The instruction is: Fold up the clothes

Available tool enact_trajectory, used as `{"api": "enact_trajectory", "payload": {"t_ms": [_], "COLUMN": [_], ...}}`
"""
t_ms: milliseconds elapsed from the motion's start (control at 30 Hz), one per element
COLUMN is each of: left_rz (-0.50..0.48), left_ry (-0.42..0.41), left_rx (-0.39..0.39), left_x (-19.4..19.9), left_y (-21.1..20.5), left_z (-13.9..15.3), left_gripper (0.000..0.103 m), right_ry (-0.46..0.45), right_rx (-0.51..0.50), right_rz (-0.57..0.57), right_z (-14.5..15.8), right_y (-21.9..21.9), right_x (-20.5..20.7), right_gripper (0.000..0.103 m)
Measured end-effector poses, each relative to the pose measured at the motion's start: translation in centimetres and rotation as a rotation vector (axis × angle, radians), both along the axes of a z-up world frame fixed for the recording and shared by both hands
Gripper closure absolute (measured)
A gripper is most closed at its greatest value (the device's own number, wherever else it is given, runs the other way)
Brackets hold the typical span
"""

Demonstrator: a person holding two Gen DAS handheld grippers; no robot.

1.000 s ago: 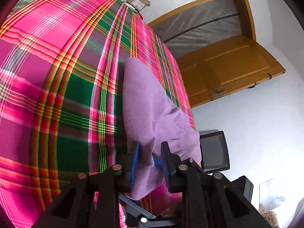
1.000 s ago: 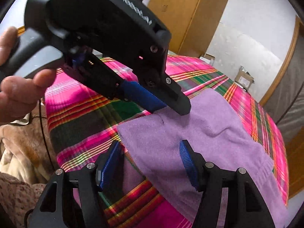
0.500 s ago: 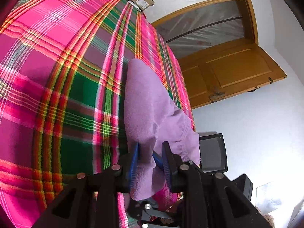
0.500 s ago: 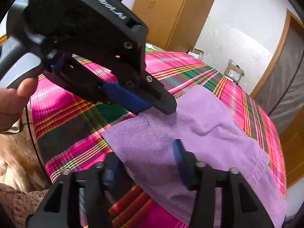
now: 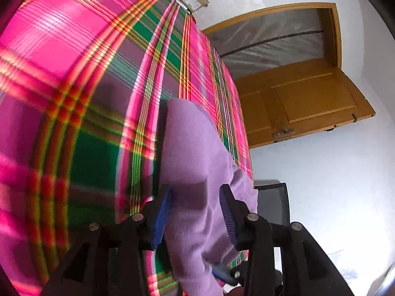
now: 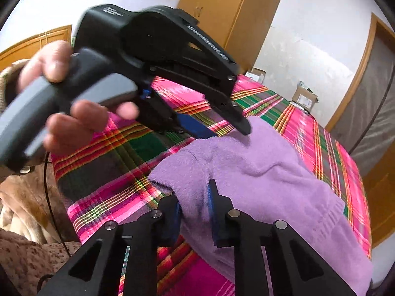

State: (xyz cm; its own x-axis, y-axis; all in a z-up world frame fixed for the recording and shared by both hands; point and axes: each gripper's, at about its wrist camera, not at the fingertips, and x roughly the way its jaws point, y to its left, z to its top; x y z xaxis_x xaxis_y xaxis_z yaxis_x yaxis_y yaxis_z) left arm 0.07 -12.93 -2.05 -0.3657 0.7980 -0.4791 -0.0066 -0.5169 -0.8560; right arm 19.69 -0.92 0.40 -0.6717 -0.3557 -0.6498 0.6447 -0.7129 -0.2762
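Fingers [image 6: 214, 209] pinching purple cloth [image 6: 259, 172], plaid bedspread [image 6: 111, 172], wooden door [image 5: 308, 106]

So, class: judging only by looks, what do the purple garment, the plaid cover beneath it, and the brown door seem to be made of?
Purple garment: probably terry or fleece; matte, fuzzy, looped nap.
Plaid cover: apparently flat woven cloth; its stripes cross in a thread grid, with slight sheen.
Brown door: seemingly varnished wood, with raised panels and a smooth amber finish.
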Motion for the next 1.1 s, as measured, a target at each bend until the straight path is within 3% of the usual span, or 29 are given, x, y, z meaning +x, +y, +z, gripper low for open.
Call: {"api": "enact_trajectory", "payload": {"t_ms": [233, 367, 433, 667, 933, 1033, 1100], "left_rz": [-0.044, 0.018, 0.032, 0.005, -0.074, -0.072, -0.061], "left_ry": [-0.037, -0.044, -0.055, -0.079, -0.088, -0.102, -0.107], "left_rx": [-0.007, 0.026, 0.002, 0.019, -0.021, 0.001, 0.022], "left_x": [-2.8, -2.9, -2.6, -2.7, -4.1, -4.7, -4.9], "left_y": [1.2, 0.1, -0.1, 0.1, 2.9, 3.4, 3.5], "left_z": [-0.5, -0.7, -0.9, -1.3, -1.4, -1.5, -1.8], "left_gripper": [0.062, 0.062, 0.062, 0.055, 0.055, 0.055, 0.063], "right_ry": [-0.002, 0.001, 0.000, 0.009, 0.011, 0.013, 0.013], "right_rx": [-0.019, -0.029, -0.033, -0.057, -0.064, -0.060, -0.059], "right_rz": [0.004, 0.003, 0.003, -0.001, 0.006, 0.008, 0.008], "right_z": [0.5, 0.8, 0.9, 1.7, 1.9, 1.9, 1.9], "right_y": [0.5, 0.8, 0.9, 1.4, 1.2, 1.2, 1.1], "right_x": [0.1, 0.3, 0.4, 1.2, 1.7, 1.9, 1.9], "right_gripper": [0.085, 0.086, 0.087, 0.088, 0.088, 0.088, 0.088]}}
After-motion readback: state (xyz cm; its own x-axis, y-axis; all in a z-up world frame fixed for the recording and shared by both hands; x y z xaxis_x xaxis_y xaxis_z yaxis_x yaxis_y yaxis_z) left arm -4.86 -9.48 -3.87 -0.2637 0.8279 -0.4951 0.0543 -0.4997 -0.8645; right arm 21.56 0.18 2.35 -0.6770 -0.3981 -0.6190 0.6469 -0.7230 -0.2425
